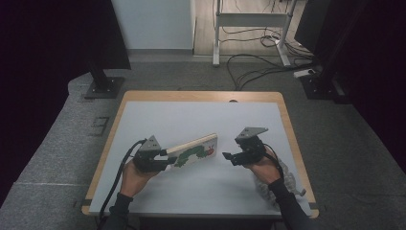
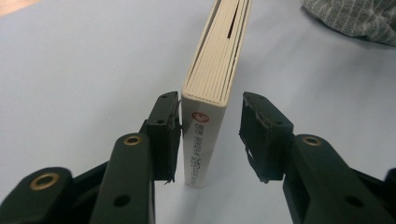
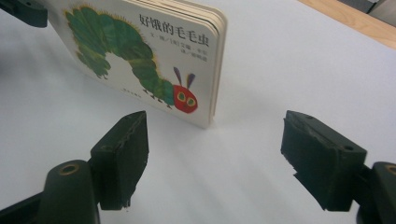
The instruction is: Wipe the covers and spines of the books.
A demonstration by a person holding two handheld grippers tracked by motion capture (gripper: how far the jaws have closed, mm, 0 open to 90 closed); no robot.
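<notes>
Book (image 1: 194, 151) stands on edge on desk (image 1: 201, 120), spine between left gripper (image 2: 210, 135) fingers: one touches, other gapped, released | right gripper (image 3: 215, 158) released, book just ahead, bare desk around

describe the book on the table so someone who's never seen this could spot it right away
On the pale grey table, look left of centre, at the left claw. Standing on edge there is a thick board book, its spine between that claw's jaws. Its white cover shows a green caterpillar with a red face, unlike the grey striped cloth at the right.

Both claws, left (image 1: 168, 154) and right (image 1: 225, 155), parted.
</notes>
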